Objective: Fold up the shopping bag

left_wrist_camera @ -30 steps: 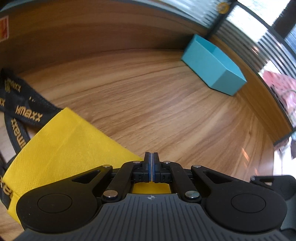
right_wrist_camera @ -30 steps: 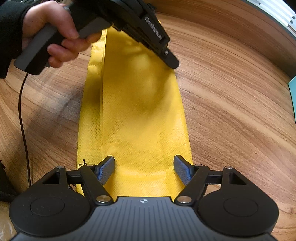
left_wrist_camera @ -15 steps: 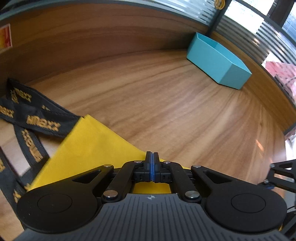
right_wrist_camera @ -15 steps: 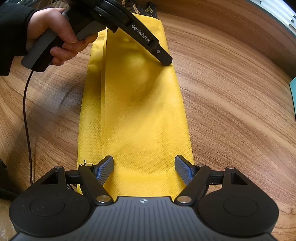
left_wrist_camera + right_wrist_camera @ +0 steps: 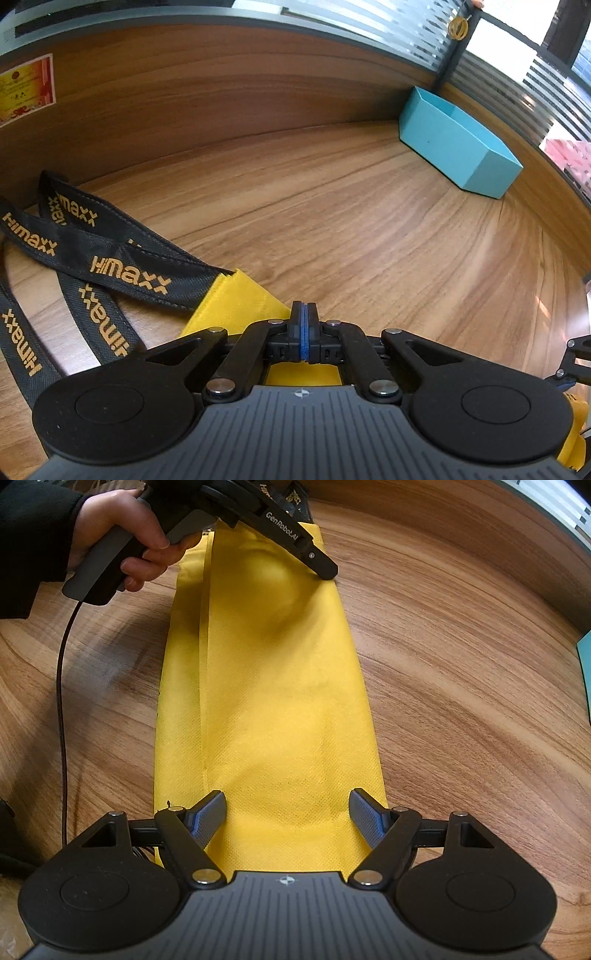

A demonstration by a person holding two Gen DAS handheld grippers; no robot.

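Observation:
A yellow shopping bag [image 5: 273, 686] lies flat on the wooden table as a long narrow strip. Its black "Himaxx" handles [image 5: 110, 269] spread out at the far end. My left gripper [image 5: 304, 325] is shut, its tip over the bag's right edge near the handles [image 5: 325, 570]; I cannot tell whether fabric is pinched. The bag's corner [image 5: 236, 306] shows just left of its jaws. My right gripper [image 5: 288, 816] is open, its fingers spread above the near end of the bag.
An open turquoise box [image 5: 458, 144] stands at the back right of the table [image 5: 332, 221]. A wooden back wall with a red-and-yellow sticker [image 5: 26, 88] runs behind. A black cable [image 5: 61, 686] trails over the table left of the bag.
My left gripper has slid along the bag's right edge toward the handle end, staying shut. More of the handles and less yellow fabric now show before it. My right gripper has held still, open.

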